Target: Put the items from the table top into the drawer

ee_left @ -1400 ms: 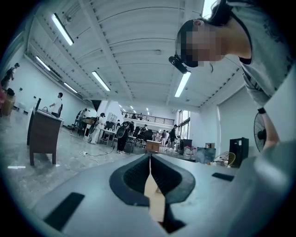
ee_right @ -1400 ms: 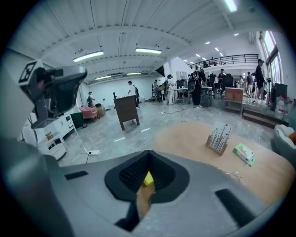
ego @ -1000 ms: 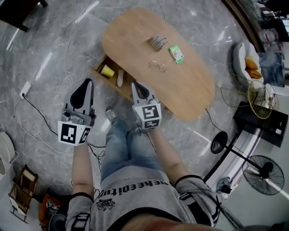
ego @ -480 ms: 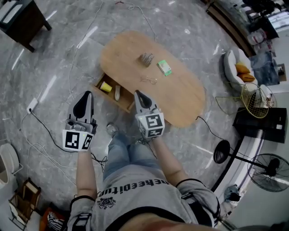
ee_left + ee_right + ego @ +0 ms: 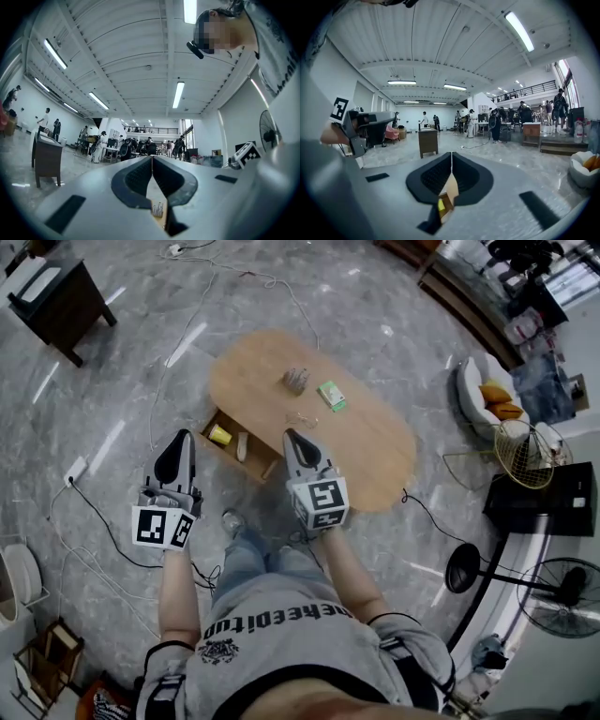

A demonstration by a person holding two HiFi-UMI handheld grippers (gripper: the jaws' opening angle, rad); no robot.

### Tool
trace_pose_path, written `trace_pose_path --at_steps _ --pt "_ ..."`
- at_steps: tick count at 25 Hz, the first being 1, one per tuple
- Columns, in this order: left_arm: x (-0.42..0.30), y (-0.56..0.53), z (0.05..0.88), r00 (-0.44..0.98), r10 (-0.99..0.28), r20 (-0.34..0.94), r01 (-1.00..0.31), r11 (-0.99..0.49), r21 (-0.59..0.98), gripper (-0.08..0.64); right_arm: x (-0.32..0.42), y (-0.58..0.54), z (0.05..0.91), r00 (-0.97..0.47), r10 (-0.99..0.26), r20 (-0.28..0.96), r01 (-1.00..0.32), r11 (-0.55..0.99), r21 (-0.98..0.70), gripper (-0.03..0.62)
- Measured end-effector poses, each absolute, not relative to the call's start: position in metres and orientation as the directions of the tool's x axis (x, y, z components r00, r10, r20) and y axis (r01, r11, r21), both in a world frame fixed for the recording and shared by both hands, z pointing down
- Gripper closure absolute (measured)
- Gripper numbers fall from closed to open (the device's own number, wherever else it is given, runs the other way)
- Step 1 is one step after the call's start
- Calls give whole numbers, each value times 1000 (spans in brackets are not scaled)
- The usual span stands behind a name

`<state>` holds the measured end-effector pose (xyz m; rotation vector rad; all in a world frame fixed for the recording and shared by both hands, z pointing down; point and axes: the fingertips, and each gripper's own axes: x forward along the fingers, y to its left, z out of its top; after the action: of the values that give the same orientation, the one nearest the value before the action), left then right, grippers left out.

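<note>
On the oval wooden table lie three things near its far end: a green box, a small grey bundle just left of it, and a pair of glasses nearer the person. Under the table's left edge the drawer stands pulled out, with a yellow cup and a pale, long thing inside, side by side. The right gripper points toward the table, and in the head view its tip shows over the drawer's right corner; its jaws are pressed together with nothing between them, as its own view confirms. The left gripper hangs over bare floor left of the drawer, well apart from everything on the table, jaws likewise closed tip to tip and empty. A cable trails over the grey marble floor, a dark cabinet stands at the top left, and a fan at the lower right.
</note>
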<state>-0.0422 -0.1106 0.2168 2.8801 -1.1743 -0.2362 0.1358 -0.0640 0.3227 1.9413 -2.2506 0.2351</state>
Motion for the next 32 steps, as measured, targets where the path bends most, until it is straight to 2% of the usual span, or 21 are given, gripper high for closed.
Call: trace_pose_path --at_steps 32 --pt "-17 12 116 689 -672 -271 -698 -716 3 548 195 64 188 -23 -999 -38 -1000 23 19 589"
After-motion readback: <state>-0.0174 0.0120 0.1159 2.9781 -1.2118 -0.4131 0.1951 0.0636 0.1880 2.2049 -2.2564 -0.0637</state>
